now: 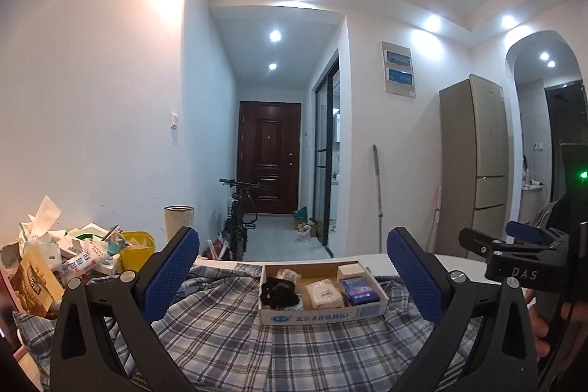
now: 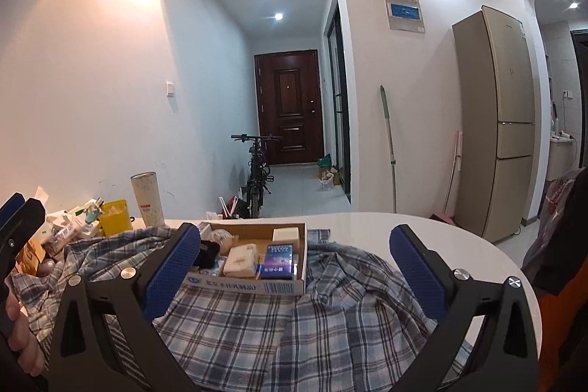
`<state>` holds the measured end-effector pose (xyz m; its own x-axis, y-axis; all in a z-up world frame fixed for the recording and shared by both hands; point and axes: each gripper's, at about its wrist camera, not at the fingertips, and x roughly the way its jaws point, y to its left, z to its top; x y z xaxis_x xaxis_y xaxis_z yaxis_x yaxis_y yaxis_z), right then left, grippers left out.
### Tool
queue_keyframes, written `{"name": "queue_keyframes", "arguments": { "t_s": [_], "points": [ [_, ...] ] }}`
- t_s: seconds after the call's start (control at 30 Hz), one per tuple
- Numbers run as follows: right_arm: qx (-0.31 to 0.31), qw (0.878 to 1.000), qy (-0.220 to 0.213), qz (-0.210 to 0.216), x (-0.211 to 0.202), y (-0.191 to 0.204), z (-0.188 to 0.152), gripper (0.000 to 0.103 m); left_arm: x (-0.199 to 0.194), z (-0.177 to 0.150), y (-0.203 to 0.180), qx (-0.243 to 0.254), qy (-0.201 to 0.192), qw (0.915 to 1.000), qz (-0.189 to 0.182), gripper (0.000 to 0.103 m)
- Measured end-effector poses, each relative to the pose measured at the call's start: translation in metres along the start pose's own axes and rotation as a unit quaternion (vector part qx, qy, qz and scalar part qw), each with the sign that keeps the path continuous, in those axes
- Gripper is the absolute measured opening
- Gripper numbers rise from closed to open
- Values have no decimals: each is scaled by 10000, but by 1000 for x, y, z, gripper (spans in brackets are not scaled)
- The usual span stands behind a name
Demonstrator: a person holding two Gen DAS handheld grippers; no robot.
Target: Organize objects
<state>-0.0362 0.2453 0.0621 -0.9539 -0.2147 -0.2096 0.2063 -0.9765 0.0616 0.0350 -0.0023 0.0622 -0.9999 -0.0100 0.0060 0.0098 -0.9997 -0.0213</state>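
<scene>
A shallow cardboard box [image 1: 362, 312] [image 2: 253, 286] rests on a plaid cloth [image 1: 235, 329] [image 2: 330, 311] spread over a white table [image 2: 441, 230]. Inside lie a black bundle [image 1: 279, 291], a white tissue pack [image 1: 324, 292] [image 2: 240, 258], a blue packet [image 1: 359, 289] [image 2: 276, 261] and a cream block [image 1: 351, 270] [image 2: 286, 234]. My left gripper [image 1: 294, 267] hovers open just before the box, nothing between its blue pads. My right gripper [image 2: 294, 263] is open too, its left pad in front of the box's left end. Each gripper shows at the edge of the other's view.
A heap of packets and tissue [image 1: 55, 259] [image 2: 62, 226] sits at the table's left, beside a yellow tub [image 1: 137, 248] [image 2: 114, 215] and a tall cylinder [image 2: 148, 199]. Beyond the table: a bicycle [image 2: 257, 171], a mop handle [image 2: 388, 142], a fridge [image 2: 496, 120].
</scene>
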Motion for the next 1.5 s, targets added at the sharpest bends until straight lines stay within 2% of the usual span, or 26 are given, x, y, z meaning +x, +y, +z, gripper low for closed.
{"name": "queue_keyframes", "arguments": {
  "t_s": [0.1,0.2,0.43,0.6,0.73,0.93,1.5],
  "points": [
    [-66,9998,-189,-38,-4,1,-14,103,-3,-16,-6,215,-185,9996,-44,103],
    [-241,9985,-471,-141,-7,3,-25,103,8,-31,-6,152,4,9998,-112,103],
    [-343,9971,-679,-41,-3,2,-37,103,17,-49,-7,134,46,9999,-73,103],
    [-352,9980,-531,26,7,2,-54,103,23,-54,-11,146,179,9996,-146,103],
    [-499,9973,-533,-65,6,8,-55,103,25,-56,-16,242,221,9994,-145,103],
    [-425,9987,-286,-63,14,3,-56,103,27,-57,-20,312,237,9992,-128,103],
    [-571,9980,-249,-69,14,10,-58,103,32,-61,-18,295,318,9990,-106,103]
  ]
}}
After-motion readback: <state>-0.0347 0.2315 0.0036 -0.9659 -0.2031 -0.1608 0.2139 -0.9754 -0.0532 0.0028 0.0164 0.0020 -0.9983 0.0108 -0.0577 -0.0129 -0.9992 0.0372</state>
